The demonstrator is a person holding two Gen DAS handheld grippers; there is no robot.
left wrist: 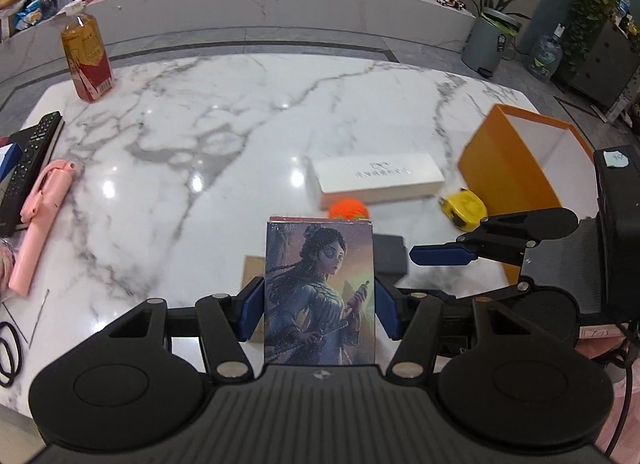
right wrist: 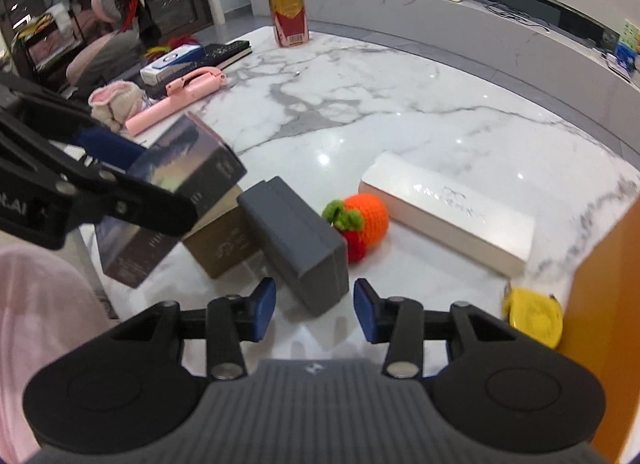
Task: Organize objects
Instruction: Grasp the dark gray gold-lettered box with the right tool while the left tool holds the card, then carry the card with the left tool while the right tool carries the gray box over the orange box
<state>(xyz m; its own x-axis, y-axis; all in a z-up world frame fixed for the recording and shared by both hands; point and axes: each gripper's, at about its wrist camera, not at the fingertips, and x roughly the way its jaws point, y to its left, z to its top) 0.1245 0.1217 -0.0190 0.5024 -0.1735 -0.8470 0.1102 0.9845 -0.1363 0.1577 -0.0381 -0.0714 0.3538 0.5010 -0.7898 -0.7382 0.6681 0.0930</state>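
My left gripper (left wrist: 320, 312) is shut on an illustrated card box (left wrist: 320, 292), held upright above the marble table (left wrist: 200, 136). The same box (right wrist: 192, 160) shows at the left of the right wrist view. My right gripper (right wrist: 315, 310) is open, its blue pads apart just above the near end of a grey box (right wrist: 296, 240) and touching nothing. A brown box (right wrist: 224, 240) lies beside the grey one. A crocheted orange fruit (right wrist: 366, 220), a long white box (right wrist: 448, 212) and a yellow tape measure (right wrist: 534, 318) lie to the right.
An open orange container (left wrist: 512, 168) stands at the table's right. At the left lie a pink selfie stick (left wrist: 40, 216), a black remote (left wrist: 32, 160) and hair ties (left wrist: 8, 348). A tea bottle (left wrist: 88, 56) stands at the far left corner.
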